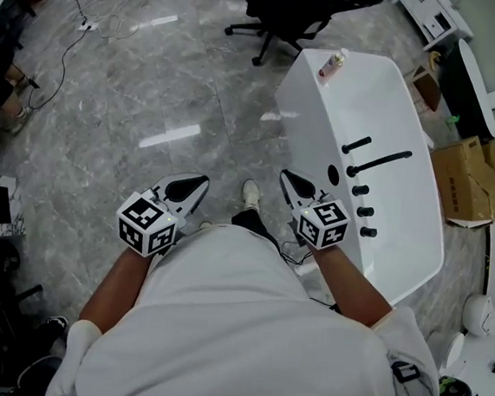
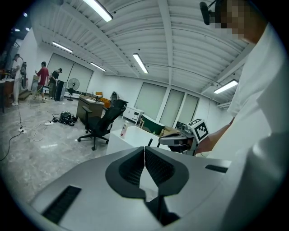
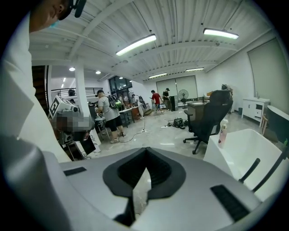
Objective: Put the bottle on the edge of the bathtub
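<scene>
You hold both forearms out from your waist, each gripper tipped slightly downward. Your left gripper point(image 1: 201, 182) and right gripper point(image 1: 288, 177) both have jaws pressed together, empty. The bottle point(image 1: 332, 66) stands on the bathtub point(image 1: 304, 111) rim, well ahead of your right gripper.

We log: bathtub point(image 1: 302, 98) white | bottle point(image 1: 332, 66) white and pink | taps point(image 1: 377, 164) black | floor point(image 1: 154, 79) grey, marbled | chair point(image 1: 287, 9) black | left gripper point(image 1: 201, 181), right gripper point(image 1: 286, 176) grey, pads point(image 2: 131, 169) black, cubes point(image 1: 147, 223) black-and-white squares.
</scene>
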